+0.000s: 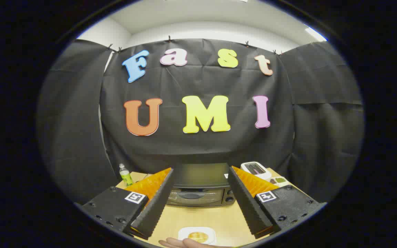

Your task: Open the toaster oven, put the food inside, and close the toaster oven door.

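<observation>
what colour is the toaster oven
Black, seen in the gripper view: the toaster oven sits beyond the open gripper.

Toaster oven (200, 187) beyond plate (197, 236); bottle (125, 175) left, toaster (255, 169) right.

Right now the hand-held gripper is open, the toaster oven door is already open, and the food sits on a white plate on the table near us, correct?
Not quite: the gripper view shows the toaster oven door closed, handle up against its front. The rest holds: the hand-held gripper is open with nothing between its fingers, and the food sits on the white plate on the table.
</observation>
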Action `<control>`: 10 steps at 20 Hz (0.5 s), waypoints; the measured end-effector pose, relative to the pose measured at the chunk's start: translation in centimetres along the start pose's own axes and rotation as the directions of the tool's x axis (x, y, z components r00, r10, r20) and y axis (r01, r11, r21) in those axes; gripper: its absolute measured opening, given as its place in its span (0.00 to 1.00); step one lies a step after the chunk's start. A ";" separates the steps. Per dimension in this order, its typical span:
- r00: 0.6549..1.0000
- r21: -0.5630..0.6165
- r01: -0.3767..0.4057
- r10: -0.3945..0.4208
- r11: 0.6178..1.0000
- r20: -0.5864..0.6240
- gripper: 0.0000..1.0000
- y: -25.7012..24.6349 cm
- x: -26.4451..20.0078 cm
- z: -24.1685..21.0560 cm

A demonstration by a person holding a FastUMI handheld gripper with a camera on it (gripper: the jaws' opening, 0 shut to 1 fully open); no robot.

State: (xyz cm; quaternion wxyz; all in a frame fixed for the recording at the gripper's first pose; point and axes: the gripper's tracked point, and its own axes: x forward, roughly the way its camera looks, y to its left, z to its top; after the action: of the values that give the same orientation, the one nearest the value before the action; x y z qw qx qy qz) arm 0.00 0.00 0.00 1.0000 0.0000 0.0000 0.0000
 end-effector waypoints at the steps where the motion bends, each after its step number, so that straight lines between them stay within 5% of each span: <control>1: 1.000 0.011 -0.001 0.001 1.000 -0.006 1.00 -0.2 0.2 -0.2; 10: 1.000 -0.013 0.000 0.000 1.000 0.002 1.00 -1.3 1.5 -0.2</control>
State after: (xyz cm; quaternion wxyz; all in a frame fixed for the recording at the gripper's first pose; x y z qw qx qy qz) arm 1.48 -1.34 -0.16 1.0000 -0.0066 -0.0011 -0.0002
